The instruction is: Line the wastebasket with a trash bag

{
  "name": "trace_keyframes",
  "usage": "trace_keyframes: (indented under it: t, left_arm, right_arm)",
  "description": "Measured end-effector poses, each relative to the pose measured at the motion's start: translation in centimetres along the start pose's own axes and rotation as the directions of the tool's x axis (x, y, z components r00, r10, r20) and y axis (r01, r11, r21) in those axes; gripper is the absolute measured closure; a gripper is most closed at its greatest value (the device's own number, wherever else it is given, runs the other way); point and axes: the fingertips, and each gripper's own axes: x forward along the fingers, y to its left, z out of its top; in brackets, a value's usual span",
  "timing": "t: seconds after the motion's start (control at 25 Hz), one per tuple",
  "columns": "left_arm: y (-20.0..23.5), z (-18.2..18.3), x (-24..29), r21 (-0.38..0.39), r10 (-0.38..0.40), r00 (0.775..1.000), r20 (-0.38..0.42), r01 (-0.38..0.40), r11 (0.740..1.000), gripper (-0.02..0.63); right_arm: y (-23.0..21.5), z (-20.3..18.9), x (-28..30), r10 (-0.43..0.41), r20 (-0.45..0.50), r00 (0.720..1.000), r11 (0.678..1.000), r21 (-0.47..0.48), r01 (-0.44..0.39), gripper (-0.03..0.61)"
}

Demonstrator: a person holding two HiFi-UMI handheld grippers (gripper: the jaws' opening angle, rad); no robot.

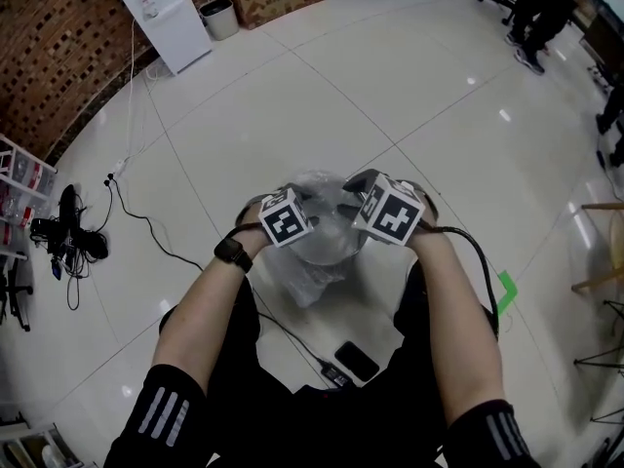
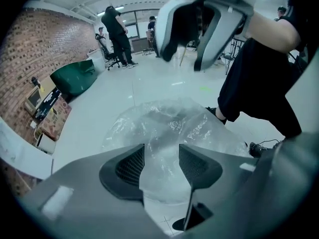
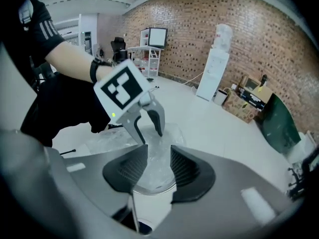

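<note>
From the head camera, both hands meet over the wastebasket (image 1: pixel 333 247). It stands on the pale tiled floor (image 1: pixel 409 96) just ahead of the person's legs. The clear trash bag (image 1: pixel 310 279) covers its mouth, and loose film spills down the near side onto the tiles. The marker cubes hide the jaws in that view, so only the gripper views show how the jaws stand.

The left gripper (image 2: pixel 162 166) has its jaws wide apart. Crumpled film shows in the gap, with neither pad pressing on it. The right gripper view sees this gripper from the front, fingers spread and tips down at the bag's bunched top.

The right gripper (image 3: pixel 159 166) stands at a narrower gap, through which the film and the basket's rim can be seen. The left gripper view shows it from across, fingertips apart and clear above the bag with nothing pinched between them.

Only the head view shows a phone (image 1: pixel 357 361) lying on the floor by the person's legs, a green tape mark (image 1: pixel 505 292) and a tangle of cables (image 1: pixel 73 237). The right gripper view shows a water dispenser (image 3: pixel 213 68) against the brick wall (image 3: pixel 259 29). The left gripper view takes in people standing (image 2: pixel 115 31) far across the room.
</note>
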Motion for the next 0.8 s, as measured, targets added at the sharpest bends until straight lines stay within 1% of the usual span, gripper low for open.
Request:
trace_keyframes:
  t: [0.16, 0.36, 0.48, 0.56, 0.68, 0.8]
  left_arm:
    - [-0.2, 0.8, 2.4, -0.002, -0.006, 1.0, -0.018, 0.006, 1.0, 0.402]
    - [-1.4, 1.3, 6.6, 0.03, -0.096, 0.992, -0.082, 0.098, 0.995, 0.403]
    - [-1.3, 1.1, 9.1, 0.036, -0.118, 0.984, -0.132, 0.124, 0.992, 0.405]
    - [-1.3, 0.7, 10.4, 0.026, -0.132, 0.978, -0.161, 0.138, 0.99, 0.408]
    - [-1.3, 0.8, 12.1, 0.02, -0.138, 0.977, -0.163, 0.143, 0.989, 0.408]
    - [-1.6, 0.7, 13.7, 0.006, -0.151, 0.976, -0.159, 0.154, 0.988, 0.408]
  right_arm:
    - [-1.5, 0.9, -2.8, -0.041, 0.069, 0.997, 0.999, 0.015, 0.04, 0.425]
    - [-3.4, 1.3, -4.5, -0.101, 0.106, 0.989, 0.994, 0.051, 0.096, 0.425]
    - [-4.2, 1.9, -5.3, -0.124, 0.125, 0.984, 0.992, 0.036, 0.121, 0.425]
    - [-4.7, 2.3, -5.8, -0.141, 0.145, 0.979, 0.99, 0.046, 0.136, 0.425]
    - [-5.0, 2.7, -6.6, -0.154, 0.187, 0.97, 0.987, 0.07, 0.143, 0.425]
    - [-5.4, 3.5, -8.1, -0.174, 0.266, 0.948, 0.982, 0.121, 0.147, 0.425]
